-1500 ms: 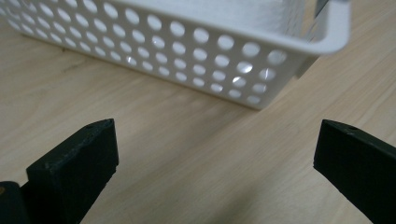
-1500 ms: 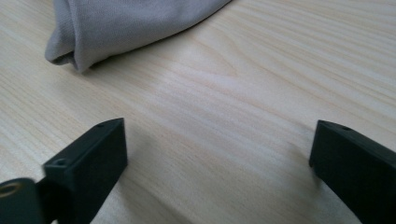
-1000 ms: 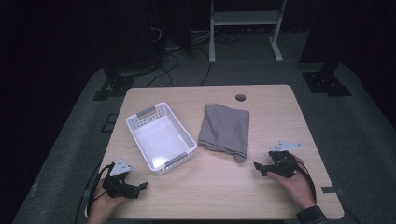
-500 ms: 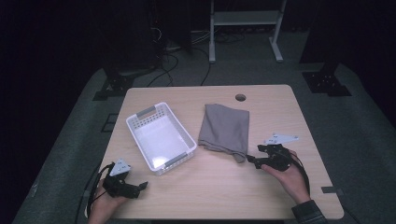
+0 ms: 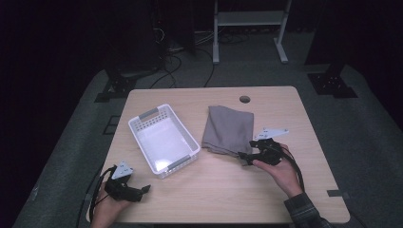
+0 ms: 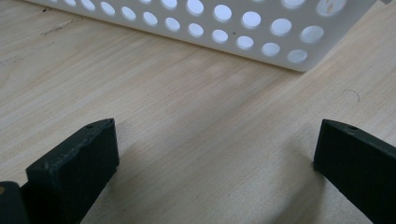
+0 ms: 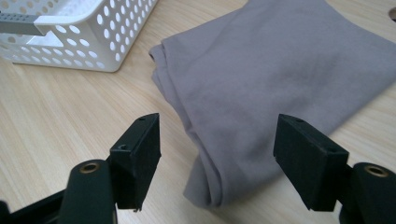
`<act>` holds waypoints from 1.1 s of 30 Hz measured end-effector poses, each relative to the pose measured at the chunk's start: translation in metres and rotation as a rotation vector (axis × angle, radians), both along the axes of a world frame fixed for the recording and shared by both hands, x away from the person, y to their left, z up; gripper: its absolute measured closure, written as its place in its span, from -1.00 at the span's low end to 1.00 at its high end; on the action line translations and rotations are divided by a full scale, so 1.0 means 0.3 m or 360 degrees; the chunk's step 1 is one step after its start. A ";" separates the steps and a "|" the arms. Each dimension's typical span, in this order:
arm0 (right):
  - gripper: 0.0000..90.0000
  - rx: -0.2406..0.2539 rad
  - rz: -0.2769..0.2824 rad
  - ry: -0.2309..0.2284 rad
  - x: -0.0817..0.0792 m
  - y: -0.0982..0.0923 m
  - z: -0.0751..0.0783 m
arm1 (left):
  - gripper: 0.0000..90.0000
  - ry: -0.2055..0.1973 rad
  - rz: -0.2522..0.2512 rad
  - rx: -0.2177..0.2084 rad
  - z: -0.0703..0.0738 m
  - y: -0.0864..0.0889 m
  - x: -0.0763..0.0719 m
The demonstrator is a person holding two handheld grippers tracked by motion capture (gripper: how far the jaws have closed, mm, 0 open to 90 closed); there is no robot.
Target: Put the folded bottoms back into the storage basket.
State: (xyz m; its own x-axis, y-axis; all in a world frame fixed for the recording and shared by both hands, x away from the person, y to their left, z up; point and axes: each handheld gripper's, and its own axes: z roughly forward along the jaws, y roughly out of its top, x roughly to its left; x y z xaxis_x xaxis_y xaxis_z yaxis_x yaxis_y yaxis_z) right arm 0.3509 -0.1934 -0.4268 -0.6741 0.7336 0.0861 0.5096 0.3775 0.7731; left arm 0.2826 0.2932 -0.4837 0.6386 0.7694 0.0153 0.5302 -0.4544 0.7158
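Right gripper [image 5: 245, 156] sits right of centre in the high view, at the near corner of the folded grey cloth [image 5: 229, 129]. Its fingers [image 7: 137, 156] are apart, having just been closing a bit; in the right gripper view the cloth's folded corner lies between them, pads not pressing on it. Cloth lies flat on the tabletop [image 5: 223, 190], centre of frame, just right of the white perforated basket [image 5: 162, 140], not touching it. Left gripper [image 5: 142, 190] is at lower left, resting on the tabletop near the basket's near end, fingers [image 6: 77, 165] wide apart, bare wood between them.
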 end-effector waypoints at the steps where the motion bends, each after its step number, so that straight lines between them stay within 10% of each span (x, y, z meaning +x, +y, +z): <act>1: -0.32 0.0000 0.0000 0.0000 0.000 0.000 0.000 | -1.00 0.0001 0.0000 0.0000 0.000 0.000 0.000; 33: -0.07 -0.0103 0.0234 0.0065 0.205 0.322 -0.021 | -1.00 0.0004 -0.0004 0.0006 0.001 0.001 0.000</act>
